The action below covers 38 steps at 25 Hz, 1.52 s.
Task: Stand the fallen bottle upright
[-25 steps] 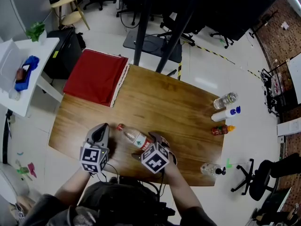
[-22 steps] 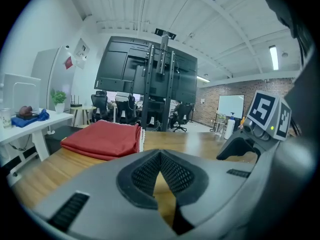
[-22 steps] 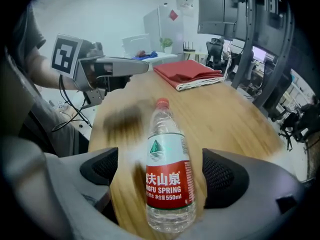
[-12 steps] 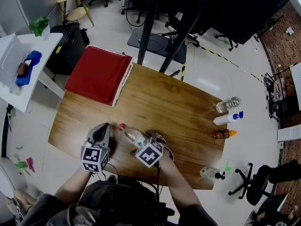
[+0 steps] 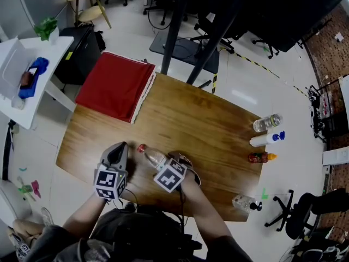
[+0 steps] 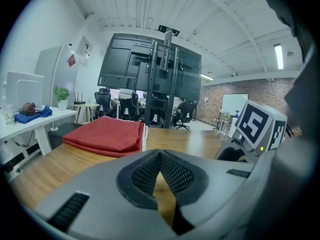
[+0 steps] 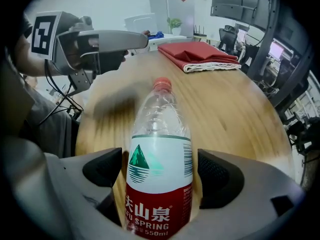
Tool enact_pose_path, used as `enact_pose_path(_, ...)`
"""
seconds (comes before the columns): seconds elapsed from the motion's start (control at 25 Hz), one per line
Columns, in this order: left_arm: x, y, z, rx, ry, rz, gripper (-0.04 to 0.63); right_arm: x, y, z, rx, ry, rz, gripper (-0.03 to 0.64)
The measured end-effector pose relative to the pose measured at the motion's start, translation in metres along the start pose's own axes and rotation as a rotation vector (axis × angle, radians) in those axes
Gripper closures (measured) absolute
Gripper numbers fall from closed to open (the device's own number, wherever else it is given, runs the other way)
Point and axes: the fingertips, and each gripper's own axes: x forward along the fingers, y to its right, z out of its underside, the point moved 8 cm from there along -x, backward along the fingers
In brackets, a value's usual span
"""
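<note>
A clear water bottle (image 5: pixel 153 157) with a red cap and a red-and-white label lies on its side near the front edge of the wooden table (image 5: pixel 207 124), cap toward the far left. My right gripper (image 5: pixel 165 167) points steeply down over its labelled part. In the right gripper view the bottle (image 7: pixel 160 149) lies between the two pads (image 7: pixel 102 166), with thin gaps of wood on both sides; the jaws have just been closing and stand open. My left gripper (image 5: pixel 119 147) rests left of the bottle, its pads (image 6: pixel 145 171) meeting at the tips, nothing between them.
A folded red cloth (image 5: pixel 114 86) lies on the table's far left corner. At the right edge are a clear bottle (image 5: pixel 266 122), a white bottle with a blue cap (image 5: pixel 267 140) and a small red bottle (image 5: pixel 259 157); another clear bottle (image 5: pixel 245 202) lies at the near right corner.
My right gripper has come down over the bottle and tipped more steeply. The bottle and the left gripper have stayed where they were.
</note>
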Motion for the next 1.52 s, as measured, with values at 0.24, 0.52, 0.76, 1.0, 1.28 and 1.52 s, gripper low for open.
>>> enact_pose_path(0.24, 0.003, -0.004, 0.002, 0.001, -0.005, 0.001, 0.578, 0.006, 0.0, -0.002, -0.005, -0.006, 0.007, 0.138)
enact_pose_path(0.52, 0.001, -0.003, 0.003, 0.007, -0.01, 0.0, 0.577, 0.005, -0.002, 0.001, -0.009, 0.005, 0.009, 0.137)
enact_pose_path(0.76, -0.002, -0.002, 0.002, 0.02, -0.006, 0.002, 0.578, 0.002, -0.008, 0.002, -0.05, 0.04, -0.001, 0.176)
enact_pose_path(1.0, -0.005, -0.002, 0.002, 0.024, -0.008, -0.002, 0.578, -0.001, -0.014, -0.002, -0.085, 0.025, -0.022, 0.222)
enact_pose_path(1.28, -0.007, 0.0, 0.005, 0.005, -0.019, 0.009, 0.578, 0.0, -0.021, -0.003, -0.09, 0.005, -0.029, 0.281)
enact_pose_path(1.52, -0.013, -0.003, 0.003, 0.018, -0.008, 0.004, 0.578, -0.002, -0.022, -0.001, -0.028, 0.029, -0.031, 0.29)
